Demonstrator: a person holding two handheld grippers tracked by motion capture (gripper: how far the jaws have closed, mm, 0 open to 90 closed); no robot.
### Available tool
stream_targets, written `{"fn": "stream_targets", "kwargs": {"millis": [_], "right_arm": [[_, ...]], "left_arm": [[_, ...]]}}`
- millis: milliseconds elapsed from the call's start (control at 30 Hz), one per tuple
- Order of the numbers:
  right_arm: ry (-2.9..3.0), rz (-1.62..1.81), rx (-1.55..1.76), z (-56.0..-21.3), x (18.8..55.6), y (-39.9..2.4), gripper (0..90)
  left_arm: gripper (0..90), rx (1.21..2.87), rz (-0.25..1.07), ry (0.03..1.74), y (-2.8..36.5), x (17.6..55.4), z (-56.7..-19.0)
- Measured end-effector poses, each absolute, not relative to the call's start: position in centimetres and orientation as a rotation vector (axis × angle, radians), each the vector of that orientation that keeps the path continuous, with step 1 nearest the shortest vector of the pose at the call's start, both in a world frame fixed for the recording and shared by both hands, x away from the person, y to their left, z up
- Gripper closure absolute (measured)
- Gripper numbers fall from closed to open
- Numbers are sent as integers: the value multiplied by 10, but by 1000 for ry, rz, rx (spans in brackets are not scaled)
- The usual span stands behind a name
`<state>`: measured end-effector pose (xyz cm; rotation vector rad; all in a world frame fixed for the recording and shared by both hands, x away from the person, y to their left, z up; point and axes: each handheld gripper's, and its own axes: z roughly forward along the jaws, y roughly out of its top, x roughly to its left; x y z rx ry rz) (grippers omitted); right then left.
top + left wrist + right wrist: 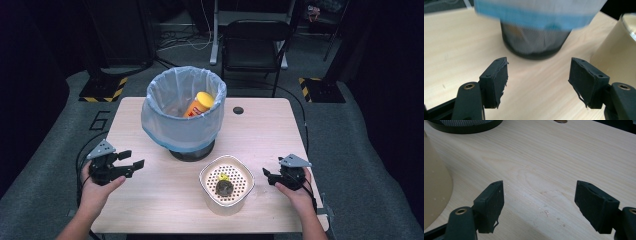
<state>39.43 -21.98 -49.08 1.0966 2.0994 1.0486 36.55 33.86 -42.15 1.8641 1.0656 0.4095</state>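
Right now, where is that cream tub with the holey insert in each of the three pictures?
High view: cream tub sits bottom centre, between both grippers.
Left gripper view: its wall fills the right edge.
Right gripper view: its wall curves along the left edge.
Shared landmark: the bin's black base.

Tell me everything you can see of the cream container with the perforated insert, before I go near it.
The cream container stands upright on the table near its front edge, between the two grippers and touched by neither. It looks like plastic, with rounded corners. A white perforated insert sits in its top, holding a dark lump and a small yellow piece. The bin stands behind it, apart.
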Motion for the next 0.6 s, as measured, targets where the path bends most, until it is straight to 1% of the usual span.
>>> {"fn": "stream_targets", "kwargs": {"millis": [67,100,133,167,233,300,367,533,600], "right_arm": [[2106,1045,1091,-491,394,-219,235],[2113,1042,1085,-491,393,-217,234],[2113,1042,1085,-491,393,-217,234],[2119,1041,1083,-492,393,-216,234],[2115,1043,1081,-492,394,-214,236],[2125,1037,1069,-492,394,-214,236],[2125,1035,1074,-493,393,-213,236],[2128,1020,1095,-496,395,-214,234],[2109,1008,1114,-497,395,-215,232]], "left_arm": [[314,1853,397,1086,342,362,-435],[314,1839,391,1106,347,359,-448],[314,1839,391,1106,347,359,-448],[313,1825,375,1126,351,357,-462],[313,1832,381,1133,352,356,-466],[312,1814,399,1155,359,355,-482],[311,1828,416,1155,364,355,-487],[286,1846,449,1230,383,359,-510],[262,1850,448,1238,386,360,-513]]}}
